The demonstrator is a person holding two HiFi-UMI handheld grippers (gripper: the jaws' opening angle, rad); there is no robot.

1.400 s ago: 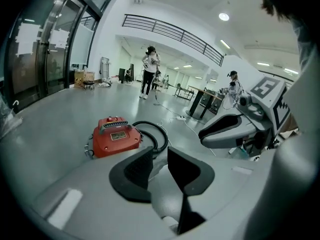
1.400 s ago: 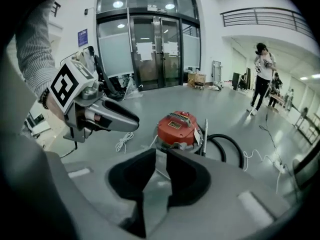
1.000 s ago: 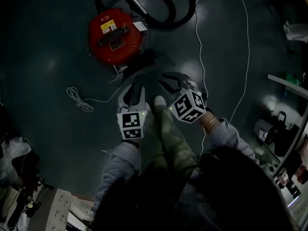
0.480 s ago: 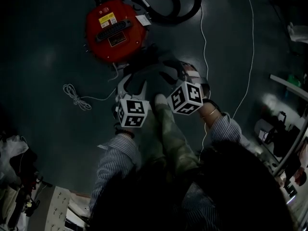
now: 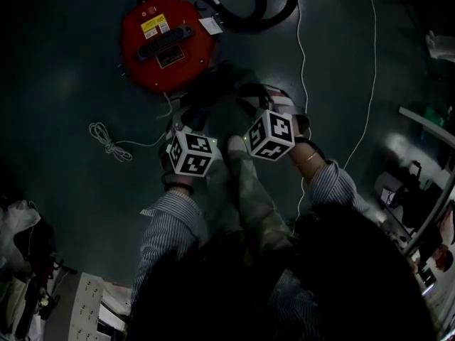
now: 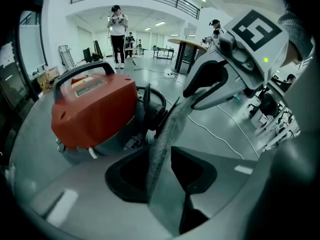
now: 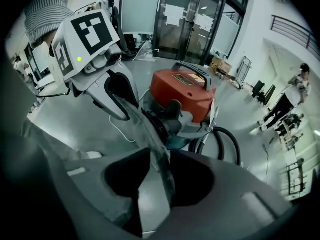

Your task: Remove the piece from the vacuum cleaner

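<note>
A round red vacuum cleaner with a black handle stands on the dark floor, its black hose coiled behind it. Both grippers hover side by side just short of its base. My left gripper and right gripper point at it, tips close together. In the left gripper view the vacuum is ahead to the left, with the right gripper beside it. In the right gripper view the vacuum and hose lie ahead. Both pairs of jaws are closing, still apart, with nothing between them.
A thin white cord lies looped on the floor at left, and white cables run past on the right. The person's legs and shoe are below the grippers. Furniture and clutter line the right edge. People stand far off.
Both grippers have moved forward, closer to the vacuum's base, as the person steps toward it. The vacuum sits a little further left in the head view.
</note>
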